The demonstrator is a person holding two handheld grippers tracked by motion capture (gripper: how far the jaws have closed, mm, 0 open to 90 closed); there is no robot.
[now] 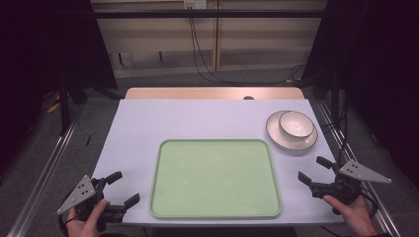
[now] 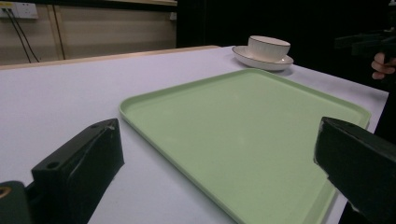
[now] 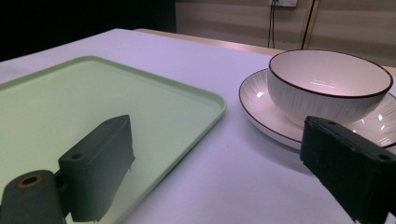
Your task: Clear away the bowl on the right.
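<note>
A pale green tray [image 1: 215,178] lies in the middle of the white table, nothing on it. A white bowl [image 1: 296,123] with a dark rim sits on a white plate [image 1: 276,137] at the back right. My left gripper [image 1: 122,189] rests open at the table's front left corner, jaws facing the tray [image 2: 243,135]. My right gripper [image 1: 314,170] is open at the front right, just short of the plate [image 3: 261,105] and bowl [image 3: 327,86]. Neither gripper holds anything. The tray's corner [image 3: 116,102] lies under the right gripper's left jaw.
The table's wooden back edge [image 1: 212,93] borders a floor with cables. Metal rails [image 1: 47,173] run along both sides. The person's other hand [image 2: 384,65] and gripper appear far off in the left gripper view. Bare tabletop [image 1: 188,121] lies behind the tray.
</note>
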